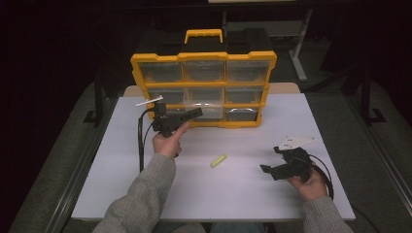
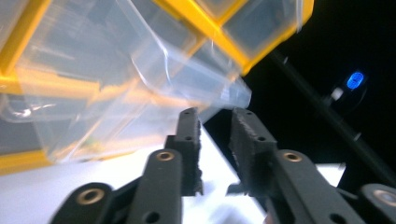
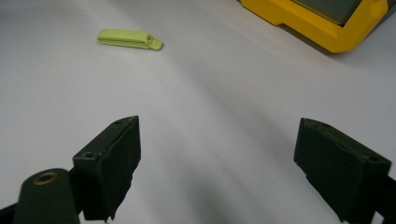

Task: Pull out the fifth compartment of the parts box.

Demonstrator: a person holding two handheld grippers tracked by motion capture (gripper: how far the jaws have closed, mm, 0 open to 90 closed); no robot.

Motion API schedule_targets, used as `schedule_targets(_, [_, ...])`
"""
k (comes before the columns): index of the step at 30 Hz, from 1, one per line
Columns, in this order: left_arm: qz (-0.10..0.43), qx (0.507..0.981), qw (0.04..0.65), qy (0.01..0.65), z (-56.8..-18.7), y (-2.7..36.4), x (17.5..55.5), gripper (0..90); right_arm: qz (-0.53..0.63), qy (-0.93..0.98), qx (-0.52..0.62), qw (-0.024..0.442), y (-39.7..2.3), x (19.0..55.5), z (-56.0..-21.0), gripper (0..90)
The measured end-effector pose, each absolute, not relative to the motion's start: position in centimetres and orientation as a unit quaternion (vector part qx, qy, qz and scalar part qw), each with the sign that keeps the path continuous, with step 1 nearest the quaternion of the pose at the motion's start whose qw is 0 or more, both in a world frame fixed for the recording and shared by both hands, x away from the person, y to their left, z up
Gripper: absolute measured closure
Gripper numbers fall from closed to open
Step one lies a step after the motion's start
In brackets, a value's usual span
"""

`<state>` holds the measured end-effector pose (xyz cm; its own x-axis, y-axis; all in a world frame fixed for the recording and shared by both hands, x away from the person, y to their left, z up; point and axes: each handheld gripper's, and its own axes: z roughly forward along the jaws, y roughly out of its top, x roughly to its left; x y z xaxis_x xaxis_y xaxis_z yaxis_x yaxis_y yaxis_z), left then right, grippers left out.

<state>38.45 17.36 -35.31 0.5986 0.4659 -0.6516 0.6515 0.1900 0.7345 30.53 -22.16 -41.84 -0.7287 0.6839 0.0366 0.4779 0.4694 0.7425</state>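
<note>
A yellow organizer [image 1: 204, 57] with clear drawers stands upright at the table's far middle. One clear drawer [image 1: 208, 109] in its middle column is pulled out part way. My left gripper [image 1: 198, 113] points at that drawer from the left. In the left gripper view its jaws [image 2: 215, 116] stand a little apart, and the drawer's corner [image 2: 236, 98] sits just beyond the tips with no pad pressing on it. My right gripper [image 1: 269, 159] rests low at the right, open wide and holding nothing [image 3: 219, 140]. A small yellow-green piece [image 1: 218, 160] lies on the table between the hands [image 3: 128, 38].
The white table [image 1: 233, 194] ends close behind the organizer, whose yellow corner [image 3: 317, 23] lies ahead of the right gripper. Cables trail from both grippers. Dark floor and metal frame legs surround the table. A small blue light [image 2: 355, 80] glows in the dark background.
</note>
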Motion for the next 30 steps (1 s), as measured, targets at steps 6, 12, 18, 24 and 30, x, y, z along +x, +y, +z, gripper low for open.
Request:
schedule_targets(6, [-0.041, 0.702, 0.600, 0.381, -34.0, 17.6, 37.7, 53.5, 0.383, 0.846, 0.344, 0.137, -22.2, 30.4, -41.8, 13.7])
schedule_targets(12, [0.002, 0.785, 0.554, 0.279, -31.6, 17.7, 37.4, 43.1, 0.381, 0.848, 0.342, 0.137, -22.1, 30.4, -41.8, 13.7])
schedule_targets(18, [0.022, 0.850, 0.493, 0.186, -28.6, 17.6, 37.5, 41.1, 0.381, 0.848, 0.343, 0.137, -22.1, 30.5, -41.9, 13.7])
schedule_targets(24, [0.040, 0.869, 0.473, 0.142, -26.6, 17.3, 38.0, 41.1, 0.382, 0.847, 0.344, 0.139, -22.2, 30.4, -41.7, 13.7])
schedule_targets(30, [0.064, 0.889, 0.441, 0.101, -24.5, 16.3, 39.0, 41.0, 0.381, 0.848, 0.341, 0.138, -22.1, 30.5, -41.8, 13.7])
